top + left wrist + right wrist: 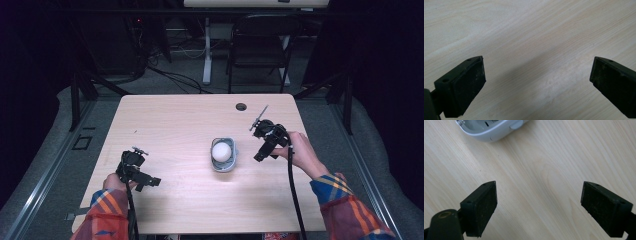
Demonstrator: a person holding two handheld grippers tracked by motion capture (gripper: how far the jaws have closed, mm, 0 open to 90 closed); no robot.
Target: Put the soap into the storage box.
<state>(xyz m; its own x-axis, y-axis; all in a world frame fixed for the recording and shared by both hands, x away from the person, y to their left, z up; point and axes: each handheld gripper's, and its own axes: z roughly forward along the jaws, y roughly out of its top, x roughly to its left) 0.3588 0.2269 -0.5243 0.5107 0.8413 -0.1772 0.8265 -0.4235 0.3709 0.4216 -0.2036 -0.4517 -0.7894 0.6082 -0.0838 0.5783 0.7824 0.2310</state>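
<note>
Beside right gripper [262, 150], grey tray [224, 165], white ball [221, 150]

White ball in a grey holder

A grey rounded holder [224, 156] sits on the table [175, 130], nearer than the round cable hole [241, 106]; a white ball [221, 150] rests inside it.

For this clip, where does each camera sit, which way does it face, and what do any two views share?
High view: above the person's side, facing forward and down on the table; forearms, both hands, left gripper and right gripper show.
Left gripper view: rides the left gripper, facing bare tabletop; jaws apart.
Right gripper view: rides the right gripper, facing tabletop; jaws apart.
Shared: high and right gripper views both show the grey container.
</note>
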